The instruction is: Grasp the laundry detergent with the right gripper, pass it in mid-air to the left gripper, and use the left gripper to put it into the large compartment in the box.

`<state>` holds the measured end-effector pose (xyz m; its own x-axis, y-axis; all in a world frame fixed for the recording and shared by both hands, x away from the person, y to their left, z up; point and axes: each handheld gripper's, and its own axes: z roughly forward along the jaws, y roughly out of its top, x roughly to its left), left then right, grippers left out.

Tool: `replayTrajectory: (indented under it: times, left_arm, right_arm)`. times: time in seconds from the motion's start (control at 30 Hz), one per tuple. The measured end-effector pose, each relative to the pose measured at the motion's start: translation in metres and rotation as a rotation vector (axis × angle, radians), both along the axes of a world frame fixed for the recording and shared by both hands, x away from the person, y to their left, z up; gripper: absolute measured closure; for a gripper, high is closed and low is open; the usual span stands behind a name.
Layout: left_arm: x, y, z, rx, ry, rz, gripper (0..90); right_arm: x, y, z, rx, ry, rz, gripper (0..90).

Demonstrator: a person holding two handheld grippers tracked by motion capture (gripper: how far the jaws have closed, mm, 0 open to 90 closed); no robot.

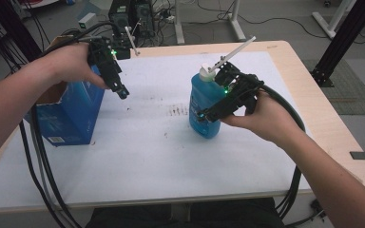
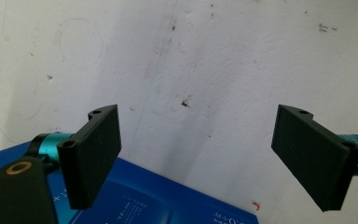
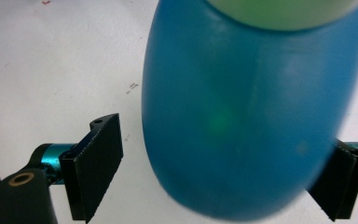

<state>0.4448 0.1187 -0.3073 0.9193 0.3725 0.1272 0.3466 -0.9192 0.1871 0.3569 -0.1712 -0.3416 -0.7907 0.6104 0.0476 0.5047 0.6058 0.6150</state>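
Blue bottle (image 1: 204, 105) upright, cap upward.

This looks like a lab or test room set up for recording. A plain wooden table (image 1: 313, 118) with a stained white mat (image 1: 161, 142) sits in the middle of the frame on a grey floor (image 1: 285, 23). At the top centre, black electronics boxes (image 1: 133, 16) stand on the floor amid loose cables (image 1: 204, 12). Black metal frame posts (image 1: 344, 38) rise at the upper right and upper left, and white stand legs (image 1: 235, 21) show at the top. Thick black cable bundles (image 1: 43, 166) trail over the table's lower left edge.
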Motion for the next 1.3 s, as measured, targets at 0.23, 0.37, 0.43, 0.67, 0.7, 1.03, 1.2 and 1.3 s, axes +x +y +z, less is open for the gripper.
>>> replayTrajectory:
  times: [0.23, 0.37, 0.43, 0.67, 0.7, 1.03, 1.2, 1.3]
  left_arm:
    - [-0.001, 0.0, 0.0, 0.001, 0.001, -0.001, 15.8]
    - [-0.001, -0.001, 0.0, 0.002, 0.003, -0.002, 15.8]
    - [-0.001, -0.001, 0.0, 0.004, 0.002, -0.006, 15.8]
    - [-0.001, -0.001, 0.0, 0.004, 0.002, -0.004, 15.8]
    - [-0.001, -0.001, 0.0, 0.006, 0.002, -0.004, 15.8]
    - [-0.001, 0.0, 0.0, 0.007, 0.005, -0.006, 15.8]
    - [-0.001, -0.001, -0.002, 0.011, 0.007, -0.006, 15.8]
    - [-0.001, -0.001, -0.002, 0.012, 0.008, -0.007, 15.8]
  right_arm:
    - [0.0, 0.006, -0.009, -0.025, -0.02, -0.026, 13.4]
    - [0.0, 0.006, -0.011, -0.03, -0.026, -0.035, 13.6]
    - [-0.001, 0.006, -0.011, -0.029, -0.034, -0.038, 18.0]
    - [-0.003, 0.008, -0.014, -0.037, -0.041, -0.051, 19.1]
    - [-0.003, 0.008, -0.014, -0.039, -0.043, -0.052, 22.3]
    - [-0.002, 0.006, -0.013, -0.018, -0.045, -0.056, 26.7]
    - [-0.002, 0.006, -0.013, -0.021, -0.046, -0.056, 28.7]
    - [-0.002, 0.006, -0.013, -0.023, -0.051, -0.054, 32.2]
